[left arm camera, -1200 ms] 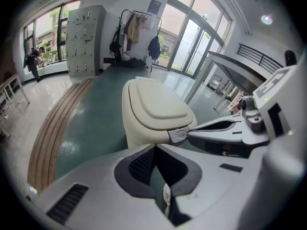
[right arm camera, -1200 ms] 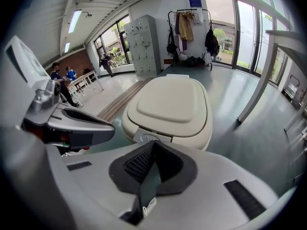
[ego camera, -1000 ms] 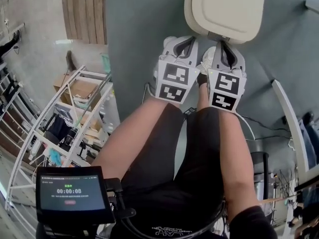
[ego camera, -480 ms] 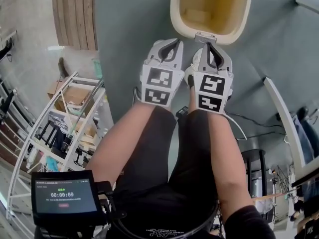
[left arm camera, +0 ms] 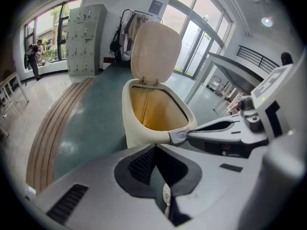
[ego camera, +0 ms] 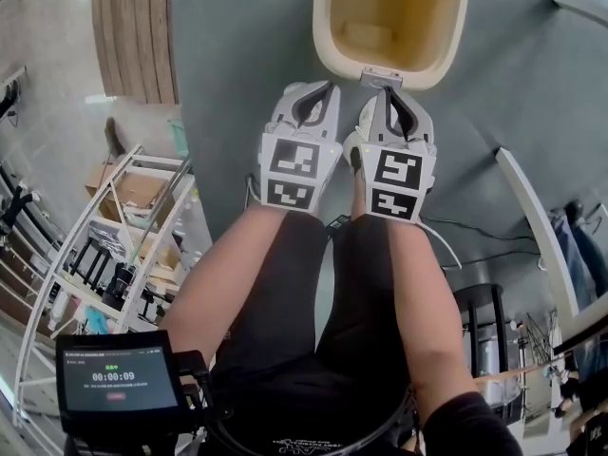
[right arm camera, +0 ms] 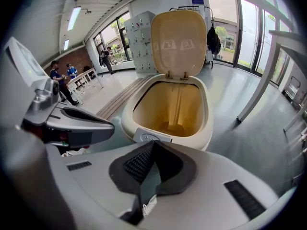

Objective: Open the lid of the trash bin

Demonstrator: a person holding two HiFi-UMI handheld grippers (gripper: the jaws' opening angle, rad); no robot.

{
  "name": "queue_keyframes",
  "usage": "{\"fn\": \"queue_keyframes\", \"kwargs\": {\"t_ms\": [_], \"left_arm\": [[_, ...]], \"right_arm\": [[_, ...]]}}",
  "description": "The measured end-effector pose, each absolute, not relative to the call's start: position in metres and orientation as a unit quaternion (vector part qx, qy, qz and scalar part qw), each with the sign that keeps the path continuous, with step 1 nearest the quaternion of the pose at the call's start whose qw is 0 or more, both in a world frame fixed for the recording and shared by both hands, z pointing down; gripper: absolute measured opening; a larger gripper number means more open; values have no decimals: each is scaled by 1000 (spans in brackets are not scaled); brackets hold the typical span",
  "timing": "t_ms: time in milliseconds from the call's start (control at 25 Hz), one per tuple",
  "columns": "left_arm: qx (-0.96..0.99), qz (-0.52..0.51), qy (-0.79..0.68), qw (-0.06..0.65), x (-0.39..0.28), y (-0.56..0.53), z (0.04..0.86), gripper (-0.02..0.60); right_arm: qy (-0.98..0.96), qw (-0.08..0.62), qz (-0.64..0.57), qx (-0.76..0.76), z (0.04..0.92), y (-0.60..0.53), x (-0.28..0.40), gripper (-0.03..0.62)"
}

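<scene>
**Head view, read left to right.** At 9 o'clock a white wire rack borders the teal floor. A wooden strip lies at 11 o'clock, and bare floor separates both from the bin.

- **Left gripper**: jaws pressed together on nothing, tips just short of the bin's near rim, left of centre.
- **Trash bin**: stands on the floor at 12 o'clock. Its lid is upright on the far hinge and the yellow interior is exposed.
- **Right gripper**: jaws likewise closed and empty, tips just at the push plate on the near rim.

At 3 o'clock a white beam crosses the floor, well apart from the bin. Lockers and glazed walls enclose the hall beyond.
</scene>
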State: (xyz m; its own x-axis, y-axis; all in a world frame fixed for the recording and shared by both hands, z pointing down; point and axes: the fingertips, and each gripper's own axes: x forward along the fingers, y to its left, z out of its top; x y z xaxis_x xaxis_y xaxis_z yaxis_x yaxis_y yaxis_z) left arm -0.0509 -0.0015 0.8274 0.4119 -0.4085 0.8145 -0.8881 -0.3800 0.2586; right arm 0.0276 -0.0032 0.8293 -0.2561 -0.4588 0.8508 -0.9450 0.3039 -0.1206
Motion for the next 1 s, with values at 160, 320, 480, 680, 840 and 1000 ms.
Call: {"fn": "queue_keyframes", "kwargs": {"t_ms": [160, 320, 480, 680, 840, 1000], "left_arm": [[764, 335, -428, 348, -48, -6, 824, 0], [766, 327, -431, 349, -47, -10, 822, 0], [769, 317, -434, 347, -46, -17, 796, 0], [772, 310, -437, 342, -48, -24, 762, 0], [774, 309, -436, 339, -48, -27, 746, 0], [777, 312, -433, 333, -50, -26, 772, 0]], "right_arm": [[-722, 357, 326, 496, 827, -4, 28, 5], [-718, 352, 339, 496, 826, -8, 27, 5], [-718, 353, 342, 493, 802, -16, 26, 5], [-719, 353, 334, 497, 768, -24, 28, 5], [-721, 342, 326, 506, 746, -29, 28, 5], [-724, 325, 336, 508, 767, -21, 23, 5]]}}
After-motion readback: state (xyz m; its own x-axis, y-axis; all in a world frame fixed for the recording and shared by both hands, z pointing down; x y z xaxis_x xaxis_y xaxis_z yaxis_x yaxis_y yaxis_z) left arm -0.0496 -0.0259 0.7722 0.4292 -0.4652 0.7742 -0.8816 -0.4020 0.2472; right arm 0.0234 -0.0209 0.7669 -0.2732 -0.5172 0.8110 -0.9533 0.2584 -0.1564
